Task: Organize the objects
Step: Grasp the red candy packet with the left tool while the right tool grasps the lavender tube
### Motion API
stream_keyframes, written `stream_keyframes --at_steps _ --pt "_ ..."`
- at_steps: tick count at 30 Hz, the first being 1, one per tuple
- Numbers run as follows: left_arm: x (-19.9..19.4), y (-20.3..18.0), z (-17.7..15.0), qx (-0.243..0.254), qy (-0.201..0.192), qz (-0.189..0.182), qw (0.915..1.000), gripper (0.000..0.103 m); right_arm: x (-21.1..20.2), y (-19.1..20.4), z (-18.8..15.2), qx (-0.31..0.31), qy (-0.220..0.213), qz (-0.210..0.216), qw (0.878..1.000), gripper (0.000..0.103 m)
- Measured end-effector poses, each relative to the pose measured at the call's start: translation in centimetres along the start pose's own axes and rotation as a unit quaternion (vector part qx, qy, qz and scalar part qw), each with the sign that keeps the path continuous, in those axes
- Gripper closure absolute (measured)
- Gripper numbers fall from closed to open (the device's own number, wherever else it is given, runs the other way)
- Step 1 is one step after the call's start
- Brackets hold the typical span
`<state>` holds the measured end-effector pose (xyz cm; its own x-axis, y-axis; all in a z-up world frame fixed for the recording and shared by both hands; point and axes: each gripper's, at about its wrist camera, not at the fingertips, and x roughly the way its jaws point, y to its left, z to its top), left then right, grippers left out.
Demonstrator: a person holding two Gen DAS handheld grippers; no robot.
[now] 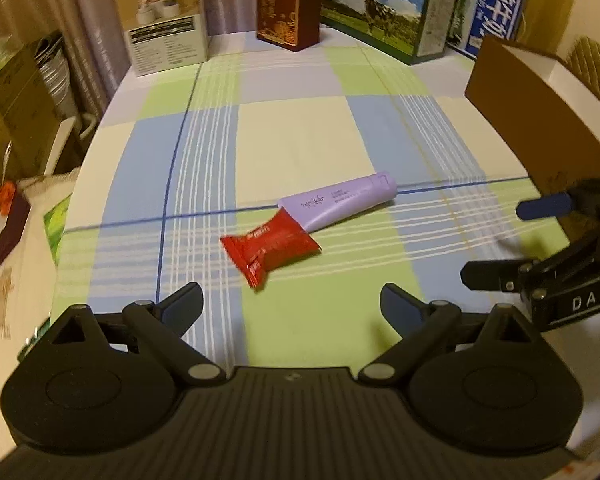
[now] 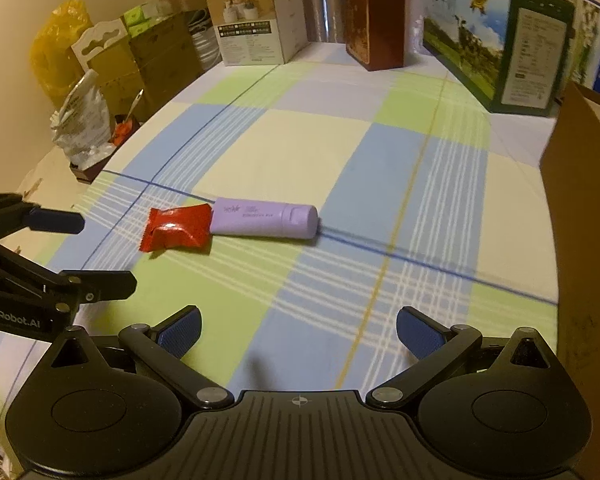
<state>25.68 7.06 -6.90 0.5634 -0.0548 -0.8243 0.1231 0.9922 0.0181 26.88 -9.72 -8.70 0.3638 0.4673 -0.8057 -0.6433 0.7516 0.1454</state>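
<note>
Clutter lines the left edge: a yellow bag point(image 2: 58, 46), stacked cardboard boxes point(image 2: 148, 60) and a crinkled silver pouch point(image 2: 82, 120) beside the table point(image 2: 292, 140), which wears a checked cloth of blue, green and cream squares. The left gripper point(image 1: 291, 305) hovers over the near part of the cloth, its fingers point(image 1: 184, 304) spread wide with nothing between them. Just ahead of it lies a red snack packet point(image 1: 270, 249), flat on the cloth, one corner touching the flat tail end of a lilac tube point(image 1: 338, 200) that lies on its side with its cap pointing right. Along the far edge stand a white product box point(image 1: 162, 24), a dark red carton point(image 1: 286, 4) and a large milk box with a cow picture point(image 1: 384, 8). The right gripper point(image 2: 298, 334) is also held above the cloth, fingers point(image 2: 420, 336) wide apart and empty. At the far right rises the wall of a brown cardboard box point(image 1: 540, 112).
</note>
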Motion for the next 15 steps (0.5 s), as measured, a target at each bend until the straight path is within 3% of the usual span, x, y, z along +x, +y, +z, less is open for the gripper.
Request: stream_keyframes --at_steps 12,15 --pt "5.6 1.2 2.1 0.085 0.002 -0.008 0.9964 0.02 3.6 -0.7 2.6 -0.033 -0.002 -0.013 0.999 0.002" --pt "6.8 1.3 2.3 0.103 0.007 -0.008 0.9947 0.026 4.3 -0.5 3.2 -0.06 -0.01 -0.017 0.998 0.002"
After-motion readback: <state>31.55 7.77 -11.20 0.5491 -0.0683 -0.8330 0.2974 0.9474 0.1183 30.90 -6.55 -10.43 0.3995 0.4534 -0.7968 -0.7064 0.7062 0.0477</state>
